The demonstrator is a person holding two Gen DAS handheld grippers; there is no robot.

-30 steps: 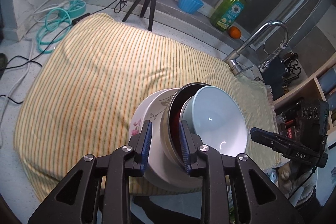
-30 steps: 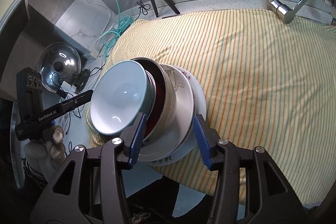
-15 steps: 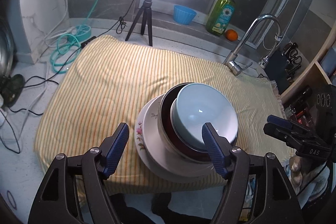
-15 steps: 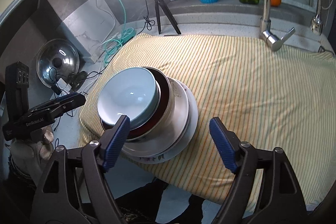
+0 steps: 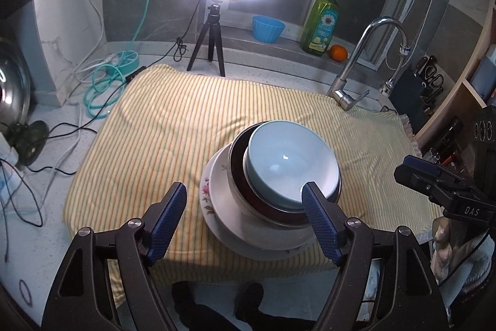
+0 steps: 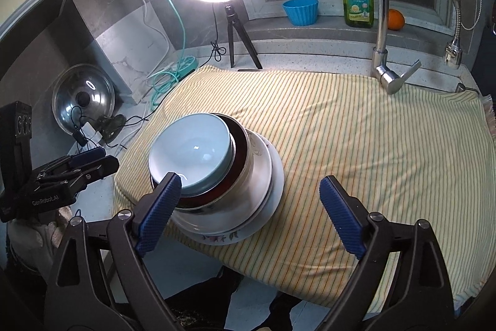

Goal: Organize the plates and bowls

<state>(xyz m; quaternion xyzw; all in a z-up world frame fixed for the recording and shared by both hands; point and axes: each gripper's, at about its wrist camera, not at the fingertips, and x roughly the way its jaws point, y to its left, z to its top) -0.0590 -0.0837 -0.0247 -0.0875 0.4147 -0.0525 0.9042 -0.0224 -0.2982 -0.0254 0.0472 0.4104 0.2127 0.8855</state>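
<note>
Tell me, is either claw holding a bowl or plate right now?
No. The left claw and right claw are both open and empty; the stack of dishes sits alone on the striped cloth.

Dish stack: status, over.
Left gripper open, right gripper open, both empty. Blue bowl nested on dark bowl, plates beneath, on cloth. Nothing in the way.

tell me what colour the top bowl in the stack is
Pale blue top bowl, clearest in the right wrist view.
</note>
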